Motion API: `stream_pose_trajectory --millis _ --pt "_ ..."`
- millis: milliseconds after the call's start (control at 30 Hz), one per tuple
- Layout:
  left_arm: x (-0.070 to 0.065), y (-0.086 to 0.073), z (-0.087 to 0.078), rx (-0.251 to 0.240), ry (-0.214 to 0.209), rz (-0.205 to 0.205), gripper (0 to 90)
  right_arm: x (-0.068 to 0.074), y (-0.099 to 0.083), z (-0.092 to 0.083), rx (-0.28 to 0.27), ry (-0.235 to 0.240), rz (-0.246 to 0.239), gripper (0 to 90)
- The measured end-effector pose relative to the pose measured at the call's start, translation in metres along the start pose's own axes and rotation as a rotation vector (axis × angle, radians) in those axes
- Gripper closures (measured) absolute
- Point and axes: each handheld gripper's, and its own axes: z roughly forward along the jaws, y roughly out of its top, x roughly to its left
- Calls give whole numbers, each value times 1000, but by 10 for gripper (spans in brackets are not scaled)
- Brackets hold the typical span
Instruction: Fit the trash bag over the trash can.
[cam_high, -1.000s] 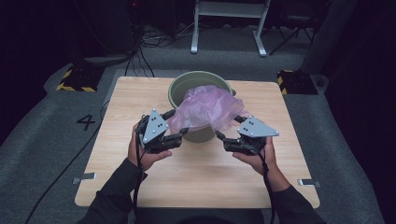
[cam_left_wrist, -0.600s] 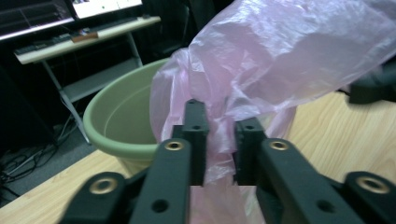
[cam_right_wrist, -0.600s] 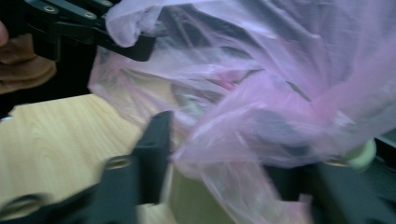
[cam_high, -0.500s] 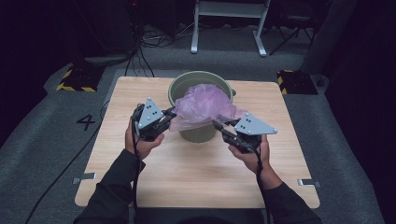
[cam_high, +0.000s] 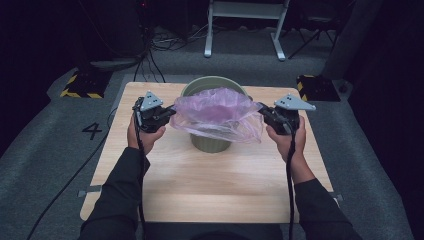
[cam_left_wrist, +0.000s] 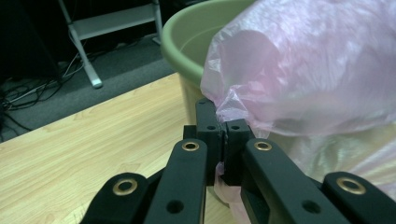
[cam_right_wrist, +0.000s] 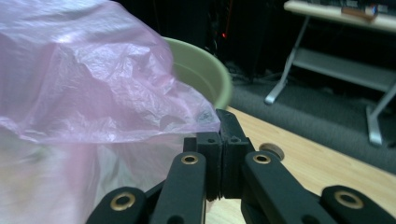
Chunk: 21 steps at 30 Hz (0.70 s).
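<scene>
High view: at frame centre, a pink plastic bag (cam_high: 216, 112) is stretched over a green bucket (cam_high: 210, 140) on the wooden desk (cam_high: 210, 185), between the left gripper (cam_high: 167, 114) and right gripper (cam_high: 265, 114). Left gripper view: fingers (cam_left_wrist: 208, 135) clenched on the bag's edge, lower centre. Right gripper view: fingers (cam_right_wrist: 233, 149) clenched on the bag's corner, centre.

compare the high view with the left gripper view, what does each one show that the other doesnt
High view alone: both hands, the right gripper pinching the far edge of the pink plastic bag, the bag stretched across the green bucket, the whole wooden table and a "4" on the floor.

Left gripper view alone: the left gripper up close, jaws shut on a bunched corner of film, some poking out beneath.

Both: bag, bucket rim, tabletop, the white stand behind.
</scene>
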Motion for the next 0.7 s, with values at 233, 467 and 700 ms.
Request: stream_pose_trajectory --millis 233,467,700 --pt "9 -5 13 29 25 -18 887 -23 9 36 55 -34 1 892" --pt "16 -18 24 89 20 -38 885 -42 -6 63 130 -34 64 893" --pt "13 -31 28 151 -9 -11 875 -43 -21 71 173 10 79 893"
